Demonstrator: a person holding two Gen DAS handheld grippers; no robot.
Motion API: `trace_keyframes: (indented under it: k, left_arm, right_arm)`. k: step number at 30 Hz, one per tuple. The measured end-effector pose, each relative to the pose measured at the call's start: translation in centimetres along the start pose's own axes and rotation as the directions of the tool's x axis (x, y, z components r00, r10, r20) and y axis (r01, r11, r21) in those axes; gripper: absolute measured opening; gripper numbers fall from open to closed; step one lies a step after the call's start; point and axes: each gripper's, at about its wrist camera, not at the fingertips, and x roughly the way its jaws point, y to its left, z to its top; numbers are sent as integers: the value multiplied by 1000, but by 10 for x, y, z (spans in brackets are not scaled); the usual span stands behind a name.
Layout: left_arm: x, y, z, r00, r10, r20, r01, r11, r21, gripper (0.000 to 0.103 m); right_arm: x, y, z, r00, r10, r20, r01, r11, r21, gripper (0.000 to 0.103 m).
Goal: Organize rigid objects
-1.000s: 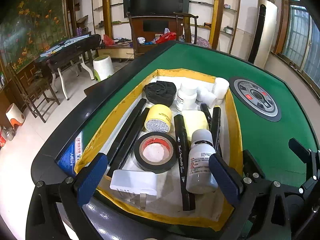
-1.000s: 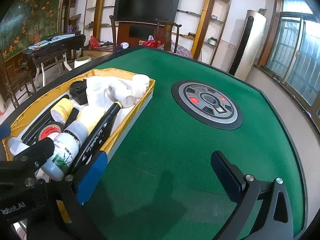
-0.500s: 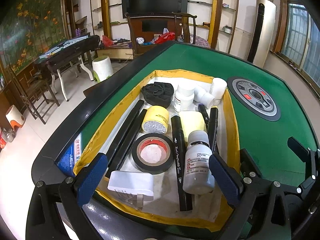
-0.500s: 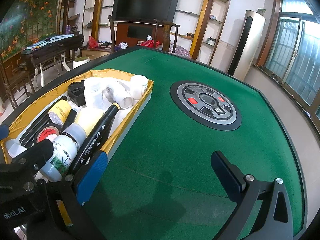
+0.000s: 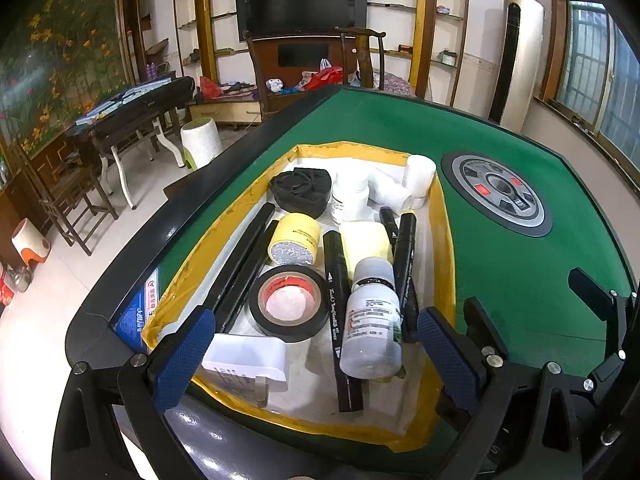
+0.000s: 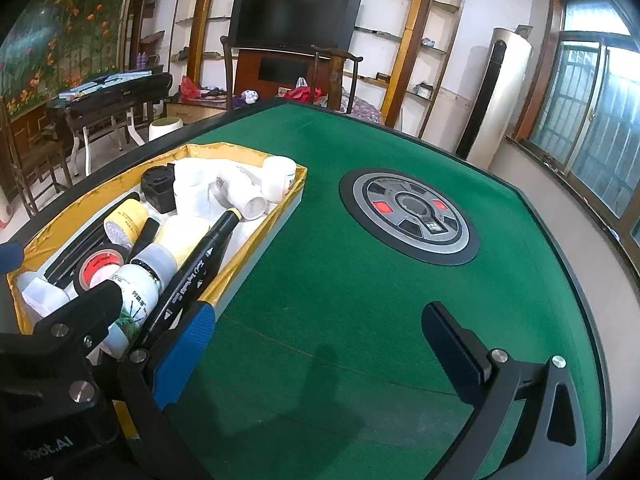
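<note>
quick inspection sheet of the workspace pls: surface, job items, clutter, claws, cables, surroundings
Surface: green table, round control panel at centre.
Job's things: yellow-lined tray holds bottle lying on markers, black tape, yellow roll, white jars, black block, white box.
Clutter: nothing seen outside the tray.
Claws: left claw open over the tray's near end; right claw open over bare felt, both empty.
Cables: nothing seen.
Surroundings: TV, shelves, chairs, side table, windows.

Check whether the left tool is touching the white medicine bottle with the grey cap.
Apart. The left wrist view shows the open left tool with both blue pads clear of the white medicine bottle.
</note>
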Motion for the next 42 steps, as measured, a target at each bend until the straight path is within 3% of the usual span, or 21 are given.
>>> trace_keyframes:
  k: [42]
  left_arm:
    - [-2, -9, -4, 1000, -6, -24, 6, 1000, 3, 102]
  right_arm:
    - [-3, -9, -7, 1000, 5, -6, -5, 1000, 11, 103]
